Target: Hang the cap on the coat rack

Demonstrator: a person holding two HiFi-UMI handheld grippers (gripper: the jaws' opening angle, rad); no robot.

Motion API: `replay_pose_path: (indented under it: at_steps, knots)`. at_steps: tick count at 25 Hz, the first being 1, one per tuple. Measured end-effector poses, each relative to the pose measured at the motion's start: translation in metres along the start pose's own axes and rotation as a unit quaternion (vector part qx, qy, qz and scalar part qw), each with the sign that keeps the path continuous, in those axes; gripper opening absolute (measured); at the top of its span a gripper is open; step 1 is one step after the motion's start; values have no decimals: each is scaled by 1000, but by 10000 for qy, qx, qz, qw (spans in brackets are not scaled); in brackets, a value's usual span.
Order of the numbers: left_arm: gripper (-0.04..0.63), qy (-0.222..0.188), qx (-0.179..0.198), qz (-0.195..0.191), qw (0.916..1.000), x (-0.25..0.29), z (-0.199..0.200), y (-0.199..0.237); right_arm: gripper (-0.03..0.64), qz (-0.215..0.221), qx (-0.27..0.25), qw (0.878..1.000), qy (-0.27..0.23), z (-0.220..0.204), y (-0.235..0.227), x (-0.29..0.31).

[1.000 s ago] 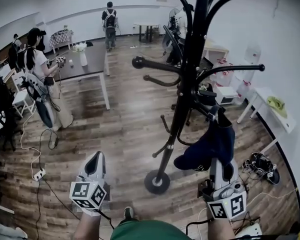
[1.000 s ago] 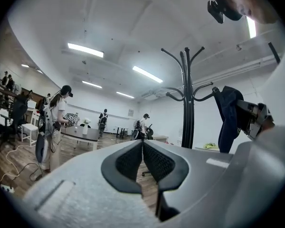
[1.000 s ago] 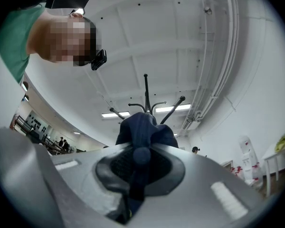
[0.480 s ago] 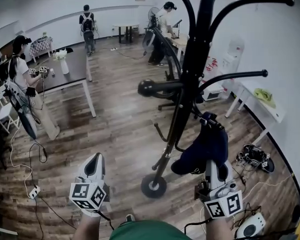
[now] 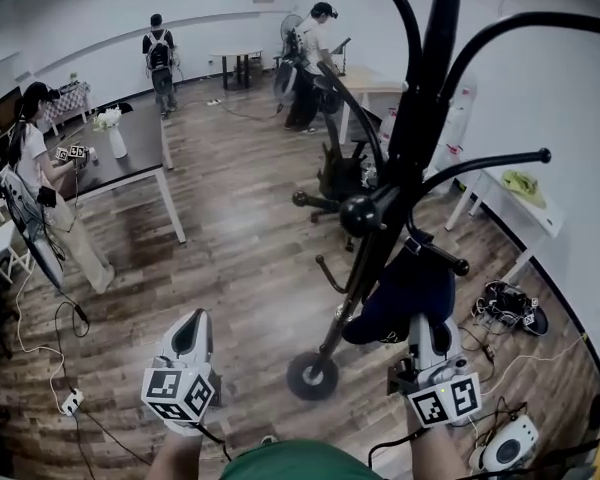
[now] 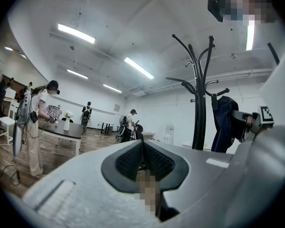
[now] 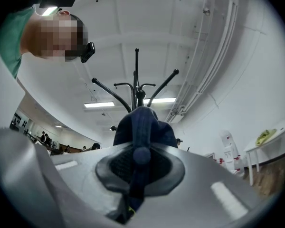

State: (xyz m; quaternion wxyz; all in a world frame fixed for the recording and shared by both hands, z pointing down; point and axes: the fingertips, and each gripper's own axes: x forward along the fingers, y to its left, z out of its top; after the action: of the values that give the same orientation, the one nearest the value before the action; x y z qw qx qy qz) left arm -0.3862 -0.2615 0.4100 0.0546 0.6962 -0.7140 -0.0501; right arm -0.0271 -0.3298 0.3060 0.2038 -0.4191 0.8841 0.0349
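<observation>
The black coat rack [image 5: 380, 238] stands just in front of me, its round base [image 5: 313, 376] on the wood floor. A dark blue cap [image 5: 405, 293] hangs at one of its lower hooks [image 5: 450, 260], and its top touches the hook's arm. My right gripper [image 5: 427, 323] is shut on the cap's lower edge; in the right gripper view the cap [image 7: 142, 127] fills the gap between the jaws below the rack [image 7: 136, 80]. My left gripper [image 5: 192, 320] hovers left of the base, shut and empty. The left gripper view shows its pads [image 6: 133, 159] pressed together, with the rack [image 6: 199, 108] and cap [image 6: 224, 122] to the right.
A dark table [image 5: 130, 158] with a white vase stands at the left, with a person [image 5: 40, 168] beside it. More people stand at the back [image 5: 310, 58]. Cables and devices [image 5: 510, 308] lie on the floor to the right, near a white table [image 5: 525, 203].
My head view has swung, so the rack now sits further right and closer. The right gripper still holds the cap at the lower hook. The left gripper has hardly moved.
</observation>
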Motion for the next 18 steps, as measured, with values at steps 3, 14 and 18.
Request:
replay_pose_path:
  at_steps: [3,14,18]
  knots:
    - [14,-4,30,-5,10000,1,2,14,18,-115,129,9998,34,-12,-1,10]
    - [14,104,-1,-321,9994,8,-9,31,35,-615,466,9968,224,-37,-2,5]
    - [14,189,-105,-562,9982,14,-20,23,79,-736,378,9958,402,-41,4,-10]
